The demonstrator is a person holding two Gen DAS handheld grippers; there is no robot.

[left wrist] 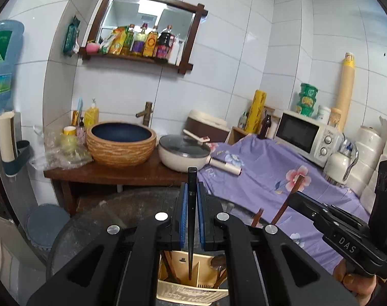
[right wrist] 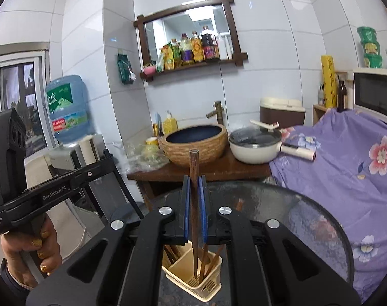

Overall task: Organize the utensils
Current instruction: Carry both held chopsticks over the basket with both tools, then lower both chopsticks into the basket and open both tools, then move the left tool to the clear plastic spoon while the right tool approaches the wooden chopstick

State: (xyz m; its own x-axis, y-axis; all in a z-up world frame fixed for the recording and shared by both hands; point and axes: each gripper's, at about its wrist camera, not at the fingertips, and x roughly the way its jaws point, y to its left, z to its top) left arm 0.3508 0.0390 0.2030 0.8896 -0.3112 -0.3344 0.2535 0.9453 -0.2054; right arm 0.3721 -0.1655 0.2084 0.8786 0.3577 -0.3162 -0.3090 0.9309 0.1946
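Hovering over the beige utensil caddy on the round glass table, both grippers are clamped on chopsticks. Left gripper pinches a black chopstick, tip down in a caddy compartment; right gripper squeezes a brown wooden chopstick, tip near the caddy floor. More brown utensils already lean in there. Behind sits a woven-look basin, a lidded white pan, a microwave and purple floral cloth. Readable bits: "GenRobot.AI" on the left tool, "DAS" on the right one.
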